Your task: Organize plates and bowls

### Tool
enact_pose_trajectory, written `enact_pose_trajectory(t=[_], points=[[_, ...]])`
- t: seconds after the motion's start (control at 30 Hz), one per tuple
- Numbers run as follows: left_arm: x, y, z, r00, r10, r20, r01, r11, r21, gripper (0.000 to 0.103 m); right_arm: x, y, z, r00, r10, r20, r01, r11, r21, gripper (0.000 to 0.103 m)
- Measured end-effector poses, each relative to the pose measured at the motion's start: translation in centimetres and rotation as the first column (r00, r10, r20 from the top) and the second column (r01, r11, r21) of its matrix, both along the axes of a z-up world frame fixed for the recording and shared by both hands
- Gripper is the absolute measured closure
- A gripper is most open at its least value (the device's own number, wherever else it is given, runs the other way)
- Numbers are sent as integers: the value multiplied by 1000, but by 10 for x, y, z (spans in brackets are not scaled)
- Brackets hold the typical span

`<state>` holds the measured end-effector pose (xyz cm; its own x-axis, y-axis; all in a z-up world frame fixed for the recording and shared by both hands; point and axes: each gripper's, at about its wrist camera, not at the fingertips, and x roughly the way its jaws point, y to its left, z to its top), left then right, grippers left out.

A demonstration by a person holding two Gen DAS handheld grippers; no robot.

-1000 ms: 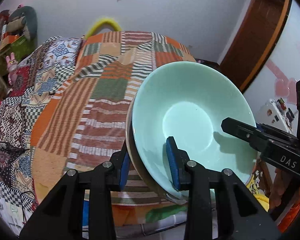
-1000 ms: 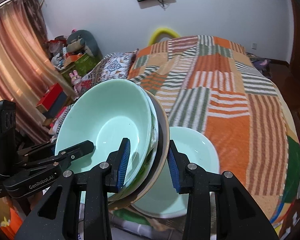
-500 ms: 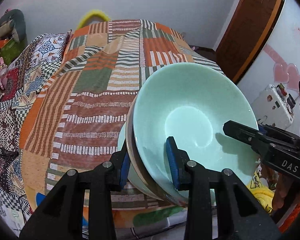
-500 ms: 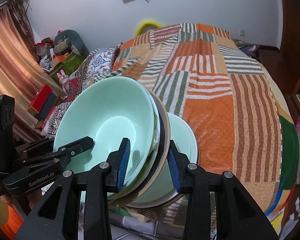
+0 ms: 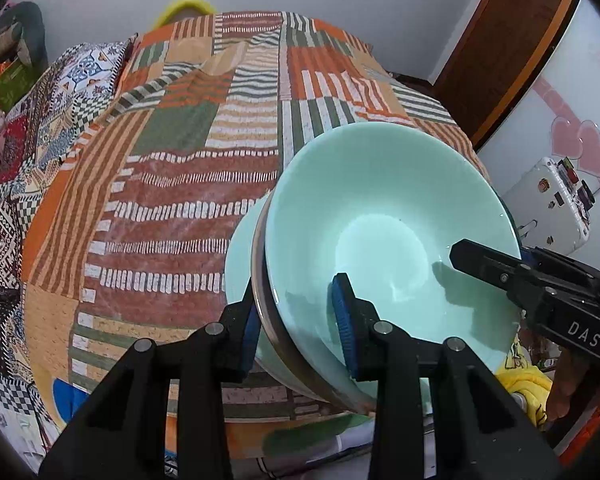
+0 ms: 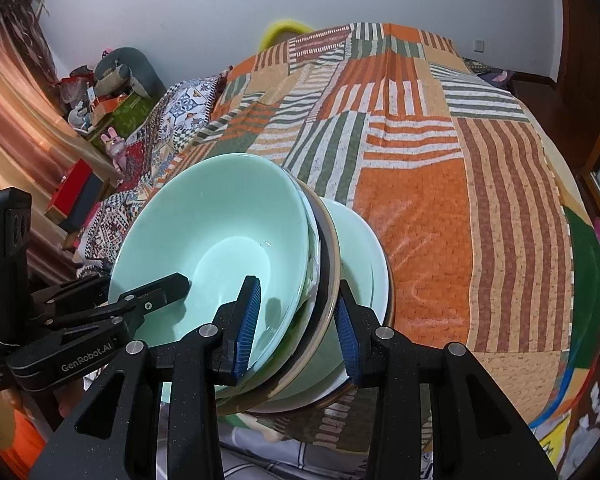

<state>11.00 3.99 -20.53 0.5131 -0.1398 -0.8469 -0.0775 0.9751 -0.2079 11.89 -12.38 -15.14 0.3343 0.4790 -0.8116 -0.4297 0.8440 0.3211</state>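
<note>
I have both tools clamped on the same pile of crockery, one at each side. My left tool [image 5: 296, 336] pinches the near rim of the stack: one pad sits inside the top mint-green bowl [image 5: 380, 240] and the other is outside, against the brown-edged plate [image 5: 260, 276] under it. My right tool [image 6: 296, 320] grips the opposite rim the same way, one pad inside the bowl [image 6: 220, 240] and one behind the plate's rim [image 6: 328, 264].

The held pile is tilted and sits over another pale green bowl [image 6: 364, 260] that appears to rest on the patchwork bedspread [image 6: 440, 220], near the bed's front edge. Whether the held stack already touches that lower bowl I cannot tell.

By my reading the gathering is nearly done: most pieces are nested together, and no loose dishes show elsewhere on the bed. What is left is to seat this pile squarely into the lower bowl, let go with both tools, and check that it sits level
</note>
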Motion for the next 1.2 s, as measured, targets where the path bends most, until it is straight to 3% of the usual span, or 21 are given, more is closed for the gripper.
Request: enact_pose_trajectory(t=[0.3,0.83,1.2], points=[[6,3,-14,1000,2,-30,-3,1000,-21,69,4,2,-11,1000,0,-32,0,1000,-21,70],[8,5,-16,999,14,-31,-15,999,-48,69,6,-1,-18,998,14,-55,-13,1000,24,65],[-12,11,28,993,50,103,-51,999,12,66,-4,-7,10,999,11,30,-12,999,31,61]])
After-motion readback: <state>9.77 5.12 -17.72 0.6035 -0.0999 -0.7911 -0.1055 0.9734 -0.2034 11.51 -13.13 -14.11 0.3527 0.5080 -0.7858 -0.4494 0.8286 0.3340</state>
